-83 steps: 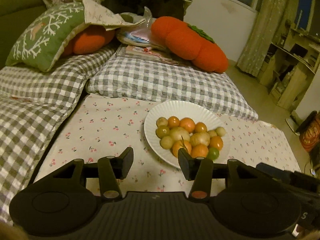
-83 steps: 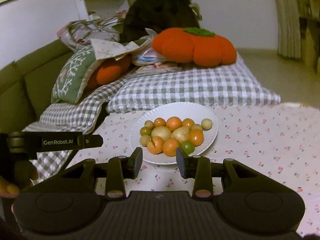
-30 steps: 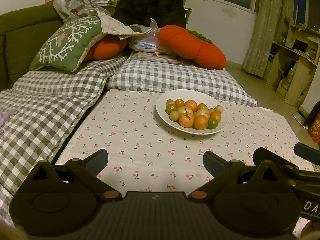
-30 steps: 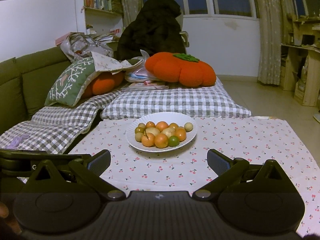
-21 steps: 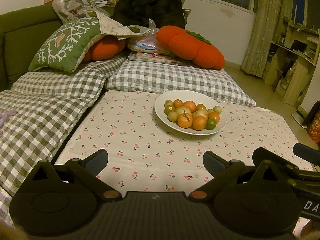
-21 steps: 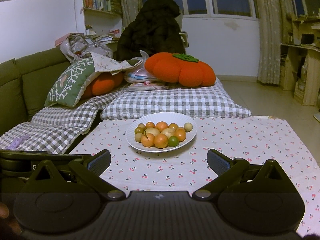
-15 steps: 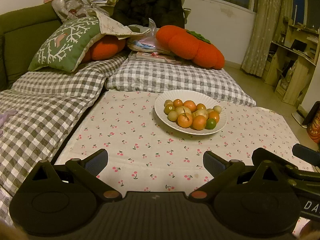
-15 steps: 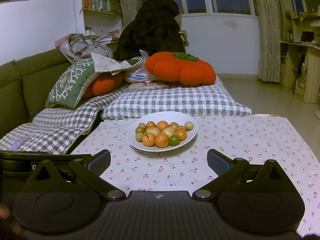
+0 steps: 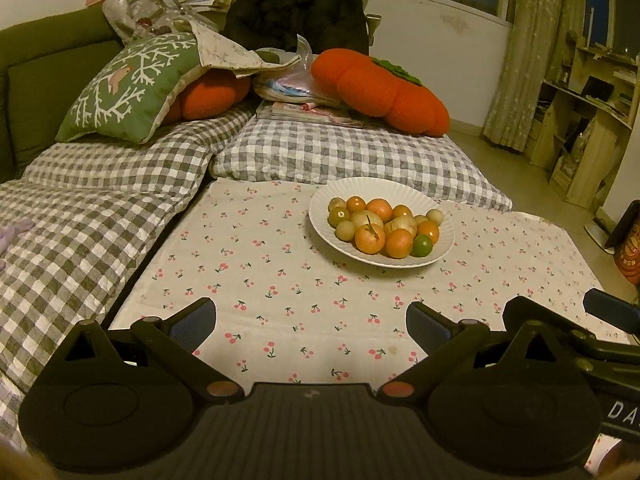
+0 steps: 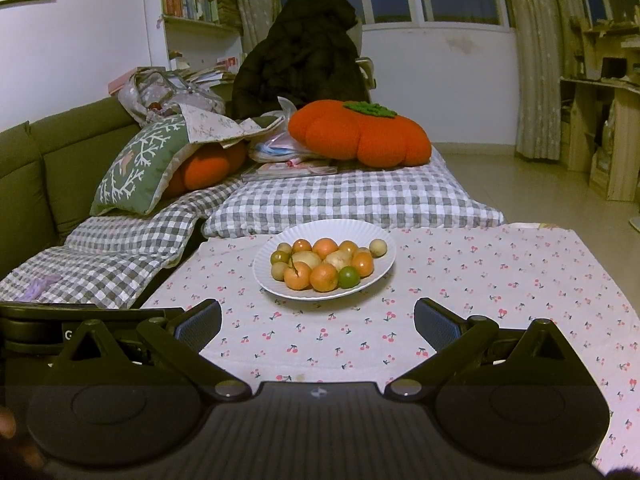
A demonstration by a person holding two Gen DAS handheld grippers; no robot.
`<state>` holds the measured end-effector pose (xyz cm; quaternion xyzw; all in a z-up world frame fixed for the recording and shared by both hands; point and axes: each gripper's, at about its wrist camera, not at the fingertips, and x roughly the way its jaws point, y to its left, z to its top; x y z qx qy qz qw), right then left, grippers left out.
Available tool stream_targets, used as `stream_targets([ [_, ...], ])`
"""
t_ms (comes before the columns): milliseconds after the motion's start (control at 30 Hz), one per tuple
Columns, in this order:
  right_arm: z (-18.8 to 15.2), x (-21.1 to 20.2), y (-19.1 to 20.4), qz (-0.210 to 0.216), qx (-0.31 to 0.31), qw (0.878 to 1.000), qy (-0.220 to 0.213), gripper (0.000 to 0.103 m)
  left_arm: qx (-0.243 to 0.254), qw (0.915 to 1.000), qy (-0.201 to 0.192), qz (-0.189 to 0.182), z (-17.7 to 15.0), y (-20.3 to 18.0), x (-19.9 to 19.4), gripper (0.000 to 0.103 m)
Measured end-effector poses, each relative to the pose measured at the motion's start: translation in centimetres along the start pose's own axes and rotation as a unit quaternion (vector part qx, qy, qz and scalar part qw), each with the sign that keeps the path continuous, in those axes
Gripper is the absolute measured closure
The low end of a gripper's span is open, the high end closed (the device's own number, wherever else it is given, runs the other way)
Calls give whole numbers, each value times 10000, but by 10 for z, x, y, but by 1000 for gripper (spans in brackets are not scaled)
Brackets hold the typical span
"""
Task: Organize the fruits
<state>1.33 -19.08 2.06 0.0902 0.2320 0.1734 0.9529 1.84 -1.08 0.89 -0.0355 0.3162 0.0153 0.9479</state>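
- Now we hold the left gripper (image 9: pixel 311 322) level, fingers spread wide, the plate of fruit (image 9: pixel 381 222) ahead, slightly right.
- Our right gripper (image 10: pixel 317 320) hovers likewise, wide and empty, plate straight ahead.

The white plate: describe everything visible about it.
The white plate is round and shallow with a finely ribbed rim, looking like ceramic or paper. It sits flat on the cherry-print cloth, just in front of the grey checked cushion. It holds a pile of small fruits: orange, pale yellow-brown and one green fruit at the near edge. Neither gripper touches it.
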Motion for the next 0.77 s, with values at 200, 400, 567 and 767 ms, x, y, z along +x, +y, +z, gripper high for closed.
stream_targets([
  [200,-1,0,1,-16,6,10000,10,0,3,10000,15,5,0,0,0,11],
  [400,-1,0,1,-16,12,10000,13,0,-8,10000,22,-32,-1,0,0,11],
  [567,-2,1,1,-29,10,10000,25,0,52,10000,-10,0,-1,-1,0,11],
  [767,-3,2,3,-68,12,10000,47,0,57,10000,42,57,-1,-2,2,11],
])
